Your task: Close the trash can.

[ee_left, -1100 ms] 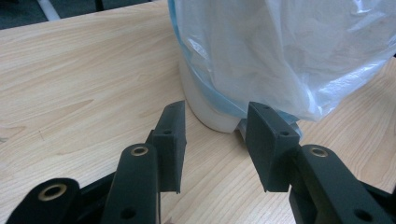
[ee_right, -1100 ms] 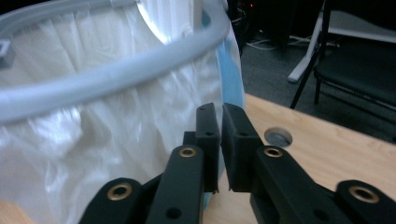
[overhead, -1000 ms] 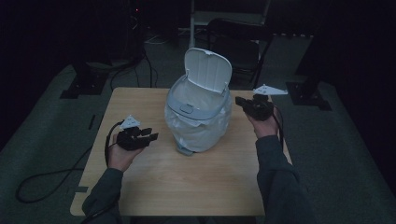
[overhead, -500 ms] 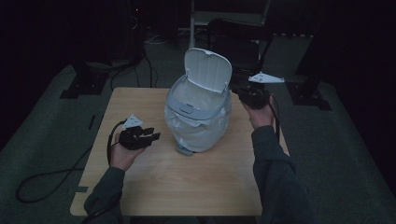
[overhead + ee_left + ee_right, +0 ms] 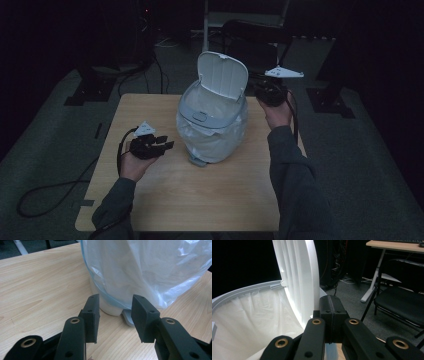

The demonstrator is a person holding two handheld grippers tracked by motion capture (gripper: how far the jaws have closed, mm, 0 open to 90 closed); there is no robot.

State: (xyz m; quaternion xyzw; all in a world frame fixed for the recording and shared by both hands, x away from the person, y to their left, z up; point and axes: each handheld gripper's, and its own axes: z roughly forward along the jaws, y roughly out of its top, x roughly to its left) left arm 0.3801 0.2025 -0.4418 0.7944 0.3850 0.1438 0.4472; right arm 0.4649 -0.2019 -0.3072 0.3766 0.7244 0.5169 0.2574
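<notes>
Your left gripper hovers low near the bench front-left, fingers wide, nothing between, aimed at the bin mid-bench, likely to steady it. Left gripper view shows the bag draped over the base. Farther right, your right gripper sits by the upright lid, fingers pressed together, empty, likely to push the lid; right gripper view shows the liner inside.

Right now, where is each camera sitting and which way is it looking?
High view: above the person's side, looking forward and down at the table and bin; both forearms, left gripper and right gripper show.
Left gripper view: rides the left gripper, looking between open jaws at the bag round the bin's base.
Right gripper view: rides the right gripper, jaws shut, beside the raised lid.
All views share the bin.
</notes>
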